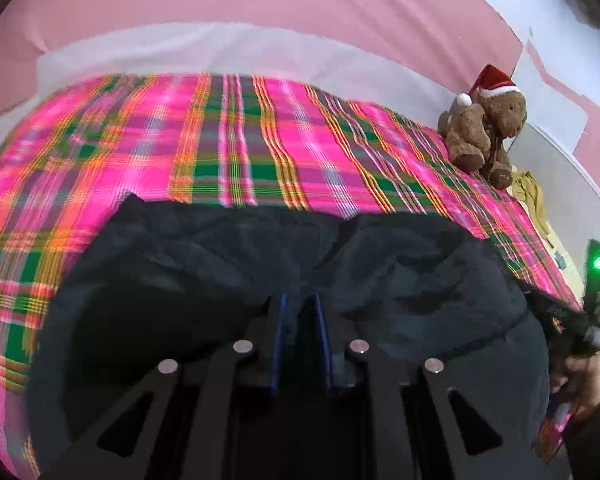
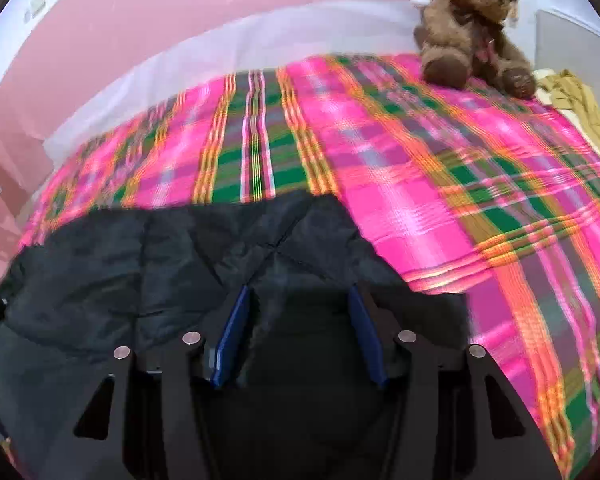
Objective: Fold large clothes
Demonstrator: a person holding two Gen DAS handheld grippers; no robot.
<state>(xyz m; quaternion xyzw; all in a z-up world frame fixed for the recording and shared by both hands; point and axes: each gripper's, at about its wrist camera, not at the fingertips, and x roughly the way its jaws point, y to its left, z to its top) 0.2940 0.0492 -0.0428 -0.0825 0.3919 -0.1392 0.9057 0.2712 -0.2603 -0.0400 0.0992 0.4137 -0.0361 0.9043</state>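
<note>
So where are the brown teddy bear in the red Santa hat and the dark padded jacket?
brown teddy bear in the red Santa hat [image 1: 486, 132], left wrist view, on its body.
dark padded jacket [image 2: 148, 264], right wrist view, on its quilted panel.

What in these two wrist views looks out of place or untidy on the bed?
A crumpled yellowish cloth lies bunched at the bed's edge beside the brown plush bear in a Santa hat, off the pink plaid bedspread. The large black padded garment lies rumpled, not flat. Nothing looks spilled or damaged.
</note>
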